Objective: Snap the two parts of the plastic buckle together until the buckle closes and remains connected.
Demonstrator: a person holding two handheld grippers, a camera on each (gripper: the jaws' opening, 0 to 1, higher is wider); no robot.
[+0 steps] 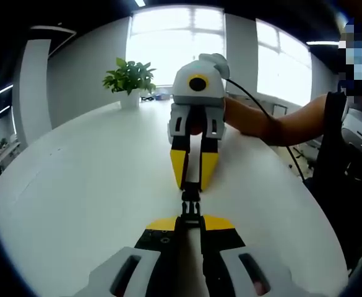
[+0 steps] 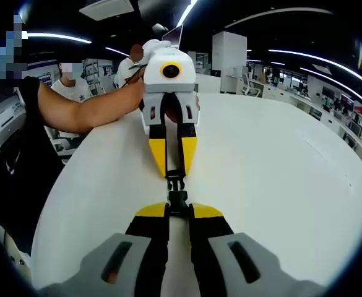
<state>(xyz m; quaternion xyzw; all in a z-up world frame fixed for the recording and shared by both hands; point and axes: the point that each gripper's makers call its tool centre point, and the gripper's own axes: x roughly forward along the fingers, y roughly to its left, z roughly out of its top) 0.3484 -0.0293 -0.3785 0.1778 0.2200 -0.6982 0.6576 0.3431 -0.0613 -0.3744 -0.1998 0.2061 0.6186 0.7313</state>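
Between two facing sets of yellow-tipped jaws, just above a white desk (image 1: pixel 75 185), the two black parts of a plastic buckle (image 1: pixel 191 207) meet end to end. The left hand-held gripper (image 1: pixel 190 224) is clamped narrow on the near part, while the right hand-held gripper (image 1: pixel 193 179) pinches the far one; from the right gripper view the same black buckle (image 2: pixel 176 193) sits in line between them. Judging by the thin seam, the halves look pressed together, though whether the latch has clicked cannot be told. Release and a check that it holds appear to remain. A potted plant (image 1: pixel 130 79) stands well apart behind.
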